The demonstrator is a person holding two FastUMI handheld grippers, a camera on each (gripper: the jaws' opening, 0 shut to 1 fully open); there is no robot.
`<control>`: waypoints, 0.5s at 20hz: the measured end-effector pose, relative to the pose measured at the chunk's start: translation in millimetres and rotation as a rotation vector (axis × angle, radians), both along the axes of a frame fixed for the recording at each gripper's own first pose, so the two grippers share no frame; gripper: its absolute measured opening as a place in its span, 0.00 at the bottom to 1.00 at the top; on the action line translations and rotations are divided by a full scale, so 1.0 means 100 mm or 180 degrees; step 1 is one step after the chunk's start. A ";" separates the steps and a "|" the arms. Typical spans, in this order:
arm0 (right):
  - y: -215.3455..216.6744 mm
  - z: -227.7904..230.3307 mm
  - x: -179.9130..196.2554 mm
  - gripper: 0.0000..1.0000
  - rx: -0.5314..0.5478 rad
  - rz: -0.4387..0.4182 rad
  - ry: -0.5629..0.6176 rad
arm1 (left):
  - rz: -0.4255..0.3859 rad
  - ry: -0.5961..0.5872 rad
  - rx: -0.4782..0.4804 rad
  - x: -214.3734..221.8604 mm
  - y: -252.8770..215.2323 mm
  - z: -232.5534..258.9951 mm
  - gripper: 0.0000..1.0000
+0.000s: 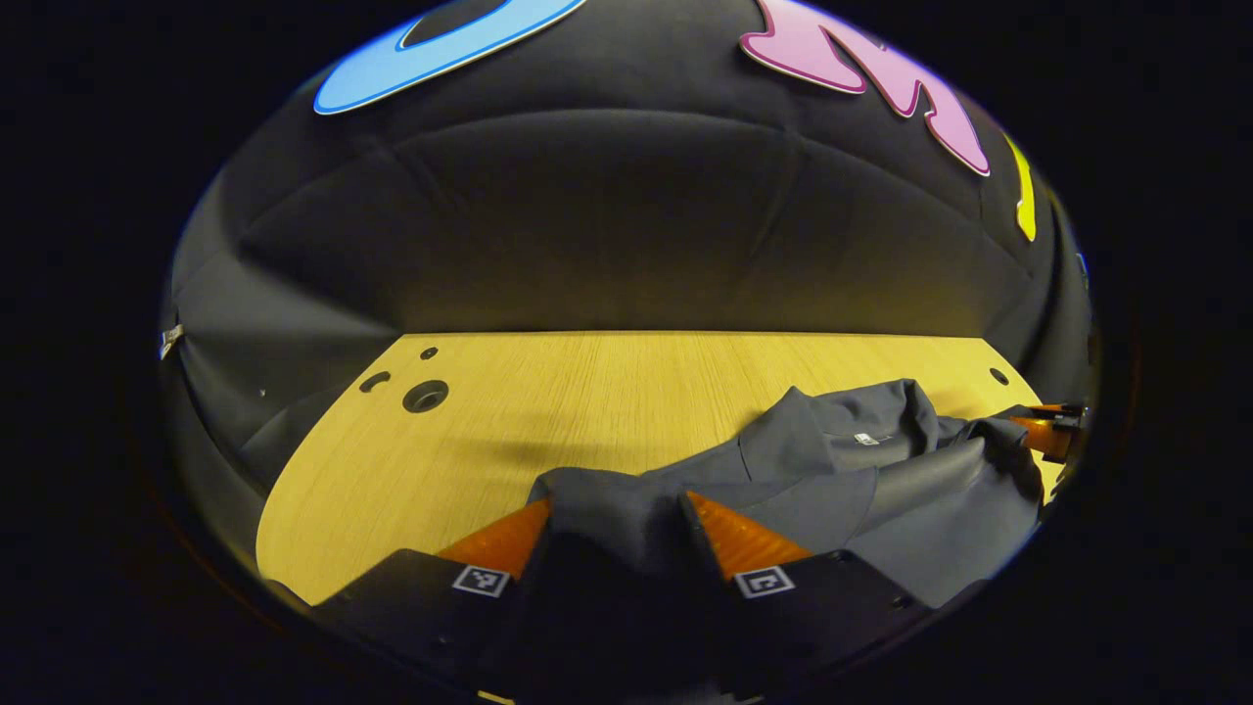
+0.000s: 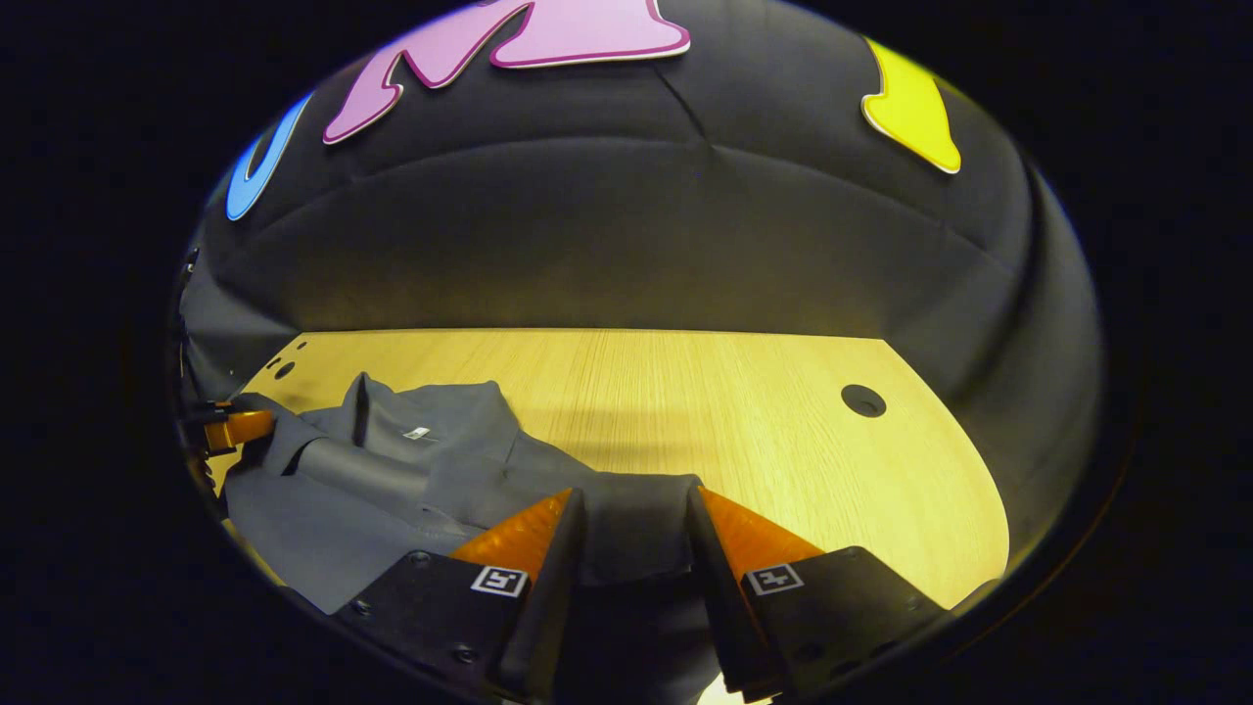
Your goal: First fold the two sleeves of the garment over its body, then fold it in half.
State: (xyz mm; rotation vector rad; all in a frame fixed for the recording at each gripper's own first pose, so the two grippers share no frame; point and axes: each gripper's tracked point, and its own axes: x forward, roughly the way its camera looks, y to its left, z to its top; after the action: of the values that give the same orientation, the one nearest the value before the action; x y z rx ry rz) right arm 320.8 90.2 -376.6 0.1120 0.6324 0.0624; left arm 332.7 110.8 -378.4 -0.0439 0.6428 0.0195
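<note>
left jaws: left gripper (image 1: 615, 514) has its two fingers set a little apart with dark grey cloth filling the gap between them; both fingers appear to press on a raised fold of the garment (image 1: 832, 490).
right jaws: right gripper (image 2: 631, 509) likewise has its fingers a little apart, with a fold of the garment's edge between them, seemingly pinched from both sides.
garment near the left jaws: from the held fold the grey fabric runs away to the right in the left gripper view, bunched and rumpled, not flat.
garment near the right jaws: in the right gripper view the garment (image 2: 392, 470) spreads away to the left, with creases and overlapping layers.
collar: a collar with a small white label (image 2: 417, 432) sits on the far side of the garment, standing up slightly; the label (image 1: 865, 439) also shows in the left gripper view.
other gripper: at the far right edge of the left gripper view the right gripper (image 1: 1052, 431) touches the garment's edge; at the far left edge of the right gripper view the left gripper (image 2: 230, 428) does the same.
desk: light wood desk (image 1: 587, 392) carries the garment, with round holes (image 1: 425, 396) near its far left corner and one hole (image 2: 862, 399) near the far right.
backdrop: black cloth wall (image 2: 626, 245) rises just behind the desk.
</note>
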 end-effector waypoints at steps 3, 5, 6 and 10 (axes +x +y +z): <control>0.04 0.08 -0.11 0.86 0.0005 0.0070 -0.0001 | -0.0010 0.0021 0.0001 -0.10 -0.05 0.06 0.84; 0.07 0.20 -0.20 1.00 0.0005 0.0122 -0.0049 | -0.0036 -0.0014 -0.0001 -0.18 -0.10 0.16 0.94; 0.07 0.28 -0.25 0.99 0.0007 0.0131 -0.0076 | -0.0046 -0.0033 0.0016 -0.25 -0.12 0.20 0.94; 0.09 0.65 -0.50 0.99 0.0057 0.0172 -0.0214 | -0.0108 -0.0143 0.0019 -0.55 -0.22 0.48 0.94</control>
State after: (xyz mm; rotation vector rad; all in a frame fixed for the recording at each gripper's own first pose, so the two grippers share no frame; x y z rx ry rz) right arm 270.4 98.8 -311.7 0.1098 0.5678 0.1235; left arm 277.8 88.7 -330.6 -0.0276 0.5985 -0.0122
